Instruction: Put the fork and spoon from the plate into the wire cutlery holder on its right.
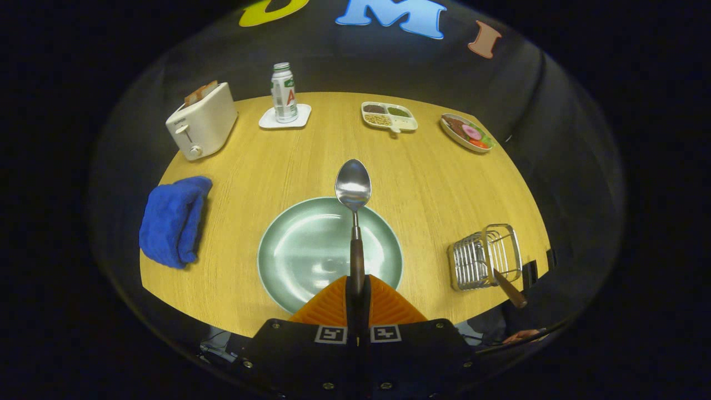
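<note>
Wooden and pale yellow, the bench [422, 172] carries everything in sight. Largest on it is the round pale green plate [311, 250], lying bare just ahead of the jaws. At the far left corner stands a white toaster [201, 122] with slices of bread poking from its slots. Nearer, by the left edge, a blue cloth [172, 219] lies bunched up. On the right, well apart from the plate, the wire cutlery holder [484, 256] lies tipped on its side, and a brown wooden handle [510, 289], which appears to be the fork's, sticks out of it toward the bench's near edge. Along the far edge sit a white bottle [284, 92] on a white square coaster [285, 118], a divided dish [389, 116] of beans and grains, and an oval plate of food [466, 132]. The spoon [354, 191] is held above the green plate, its dark handle clamped between the jaws and its shiny bowl pointing away, past the plate's far rim. The gripper [356, 289] is closed tight on that handle, both fingers pressing it.
</note>
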The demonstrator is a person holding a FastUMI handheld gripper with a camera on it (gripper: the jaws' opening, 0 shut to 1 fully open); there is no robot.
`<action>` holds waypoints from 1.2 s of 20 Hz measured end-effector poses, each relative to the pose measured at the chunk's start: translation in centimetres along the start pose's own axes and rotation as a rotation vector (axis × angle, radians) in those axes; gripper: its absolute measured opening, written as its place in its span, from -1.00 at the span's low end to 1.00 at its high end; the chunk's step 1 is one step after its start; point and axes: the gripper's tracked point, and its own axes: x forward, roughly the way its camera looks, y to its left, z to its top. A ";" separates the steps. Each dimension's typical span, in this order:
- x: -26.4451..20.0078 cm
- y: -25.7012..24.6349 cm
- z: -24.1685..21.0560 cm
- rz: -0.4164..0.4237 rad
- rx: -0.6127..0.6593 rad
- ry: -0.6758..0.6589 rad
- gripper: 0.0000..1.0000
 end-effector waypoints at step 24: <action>-3.7 -12.0 -3.9 -0.166 0.486 0.196 -0.98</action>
